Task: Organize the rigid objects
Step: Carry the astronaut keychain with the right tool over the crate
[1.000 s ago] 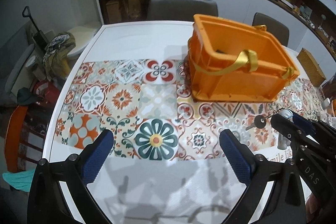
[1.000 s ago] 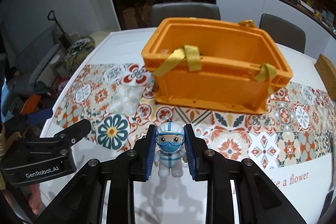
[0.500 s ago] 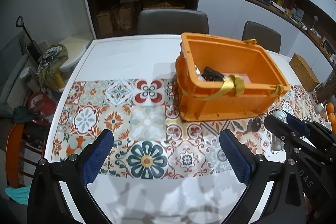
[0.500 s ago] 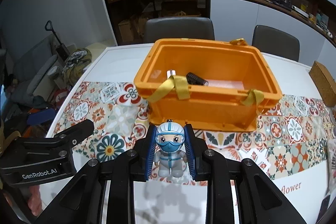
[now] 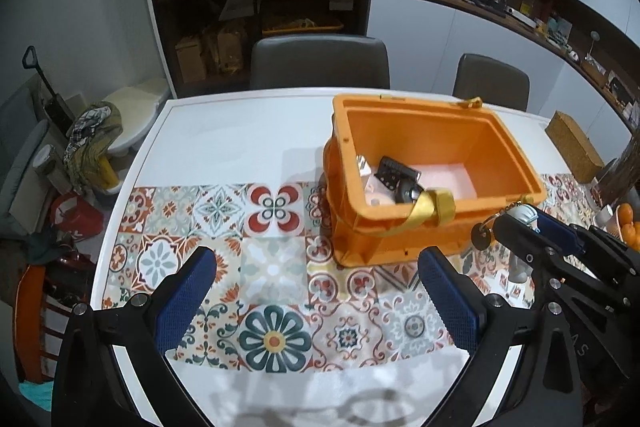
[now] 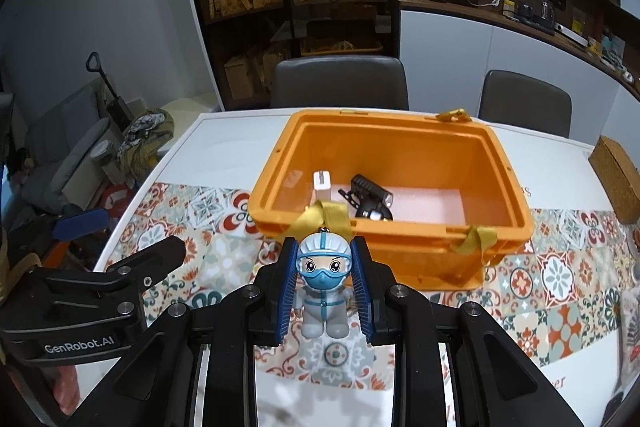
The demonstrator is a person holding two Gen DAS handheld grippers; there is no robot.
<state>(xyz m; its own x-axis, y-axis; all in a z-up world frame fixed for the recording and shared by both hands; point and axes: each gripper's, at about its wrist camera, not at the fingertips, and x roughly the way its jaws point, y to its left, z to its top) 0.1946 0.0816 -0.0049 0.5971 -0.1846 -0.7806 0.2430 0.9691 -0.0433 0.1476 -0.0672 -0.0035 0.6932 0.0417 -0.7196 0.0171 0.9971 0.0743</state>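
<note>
Carrying that figure point(image 6: 323, 291) clenched in your right gripper point(image 6: 324, 287), watch the strap point(image 6: 326, 215) on the bin point(image 6: 516, 187); it could snag. Left gripper point(image 5: 316, 291) hangs released.

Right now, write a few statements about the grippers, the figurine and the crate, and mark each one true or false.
1. The right gripper is shut on the toy figurine. True.
2. The left gripper holds a black gadget. False: it is open and holds nothing.
3. The orange crate has nothing in it. False: a black gadget and a small white block lie inside.
4. The figurine is already inside the crate. False: it is held in front of the near wall.
5. A yellow strap hangs over the crate's near rim. True.
</note>
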